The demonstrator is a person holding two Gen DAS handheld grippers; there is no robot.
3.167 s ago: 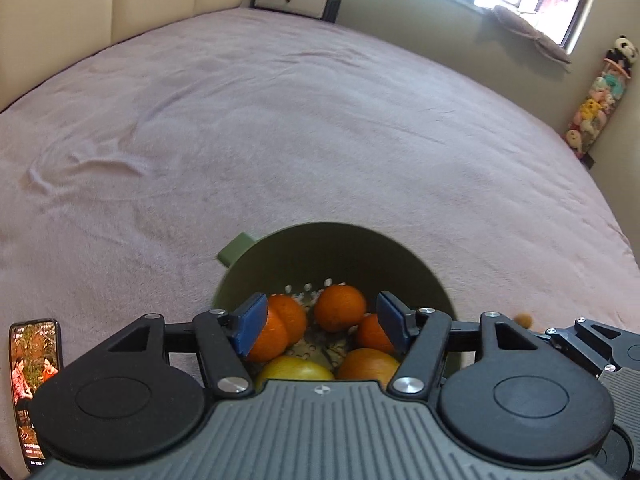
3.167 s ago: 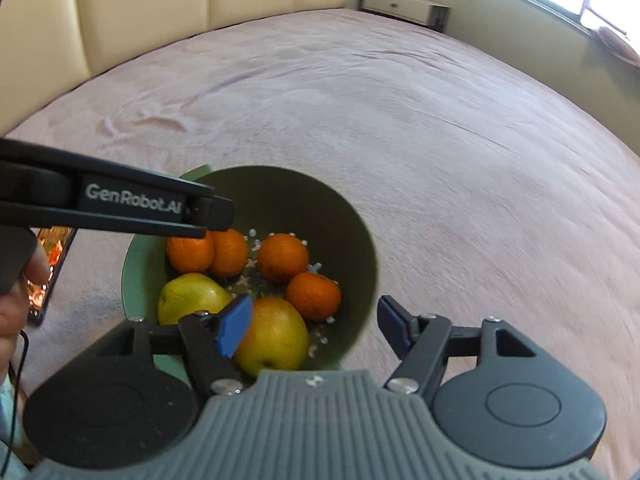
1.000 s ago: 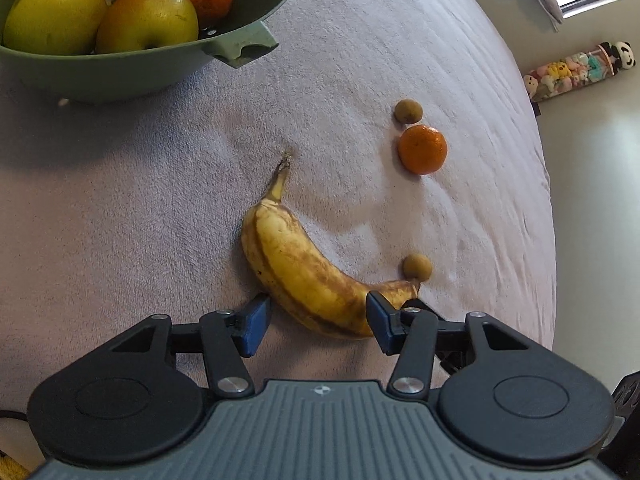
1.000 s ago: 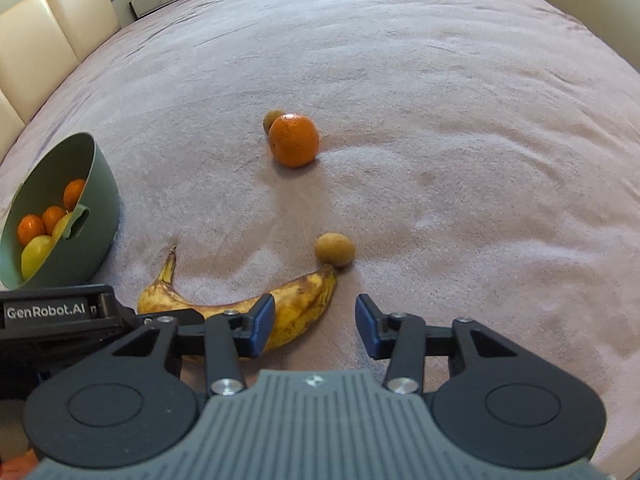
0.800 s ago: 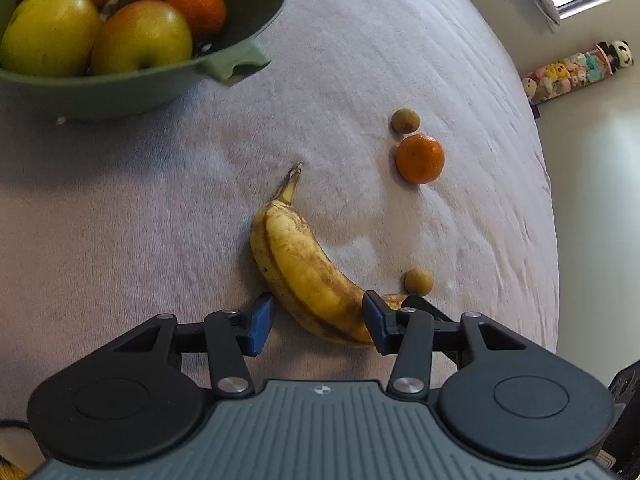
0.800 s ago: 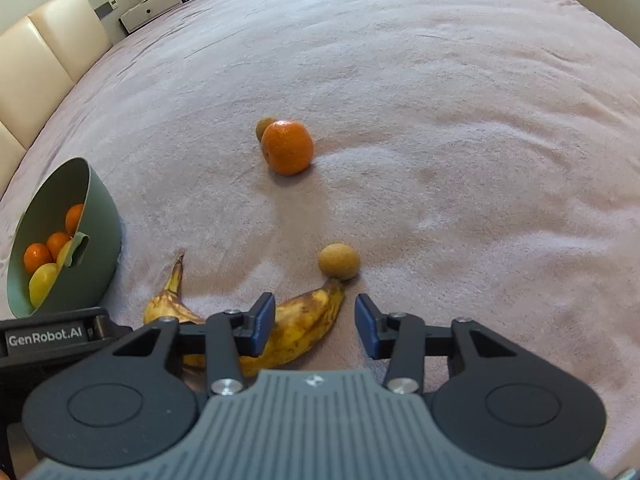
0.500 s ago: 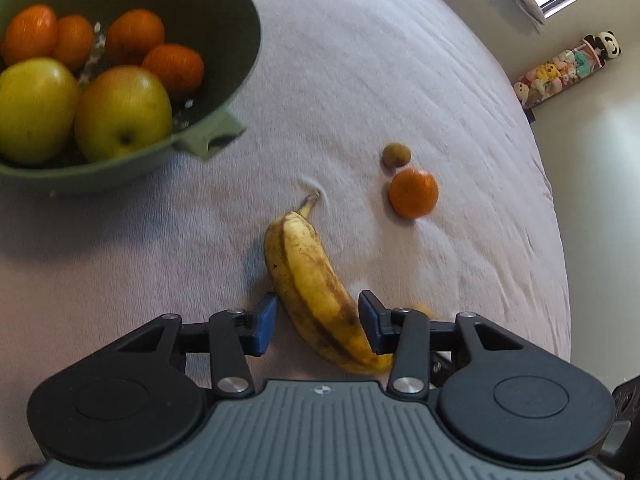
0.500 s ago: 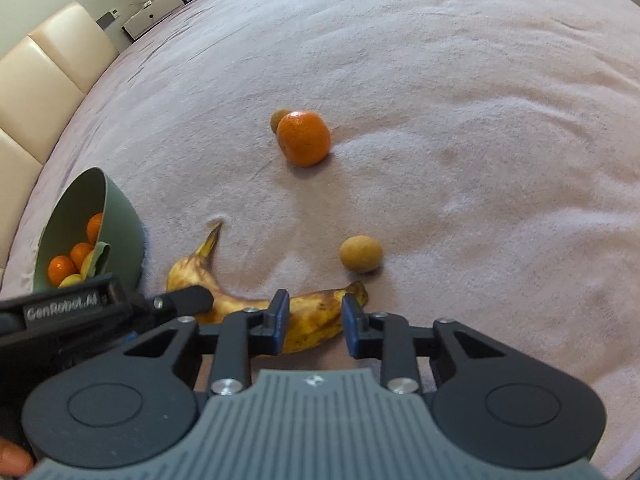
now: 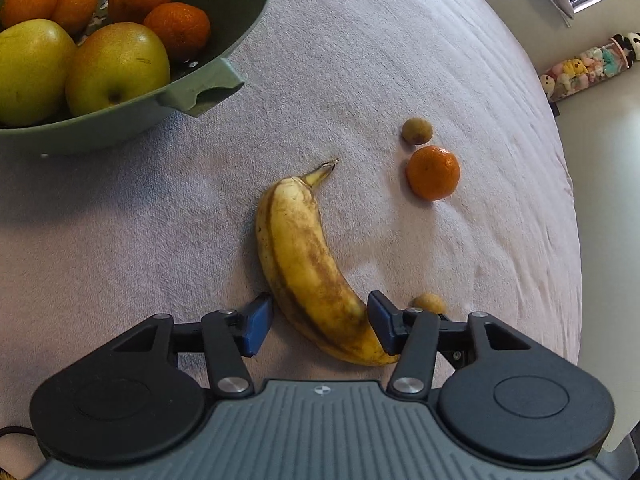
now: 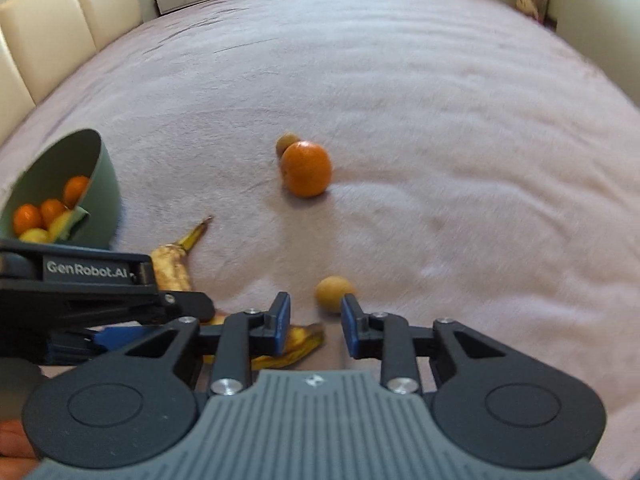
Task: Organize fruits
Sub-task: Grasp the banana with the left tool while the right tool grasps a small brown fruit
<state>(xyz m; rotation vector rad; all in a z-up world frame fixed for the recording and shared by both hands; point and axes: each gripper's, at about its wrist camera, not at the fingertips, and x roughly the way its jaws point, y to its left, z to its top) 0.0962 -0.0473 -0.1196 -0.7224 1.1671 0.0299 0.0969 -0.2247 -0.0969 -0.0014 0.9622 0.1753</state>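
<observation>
On blanket [image 9: 400,60] | left tool [image 9: 316,326] open astride banana [image 9: 308,264] | right tool [image 10: 314,320] open, bare cloth ahead

One banana [image 9: 308,268], two apples [image 9: 116,66], five mandarins [image 9: 433,172], two small brown fruits [image 9: 417,131], one green bowl [image 9: 208,88]

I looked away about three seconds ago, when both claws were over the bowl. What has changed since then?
Both claws left the bowl. The left claw came down astride the banana, open, not yet gripping. The right claw narrowed near the small brown fruit. The loose orange and the bowl's fruit stayed put.
</observation>
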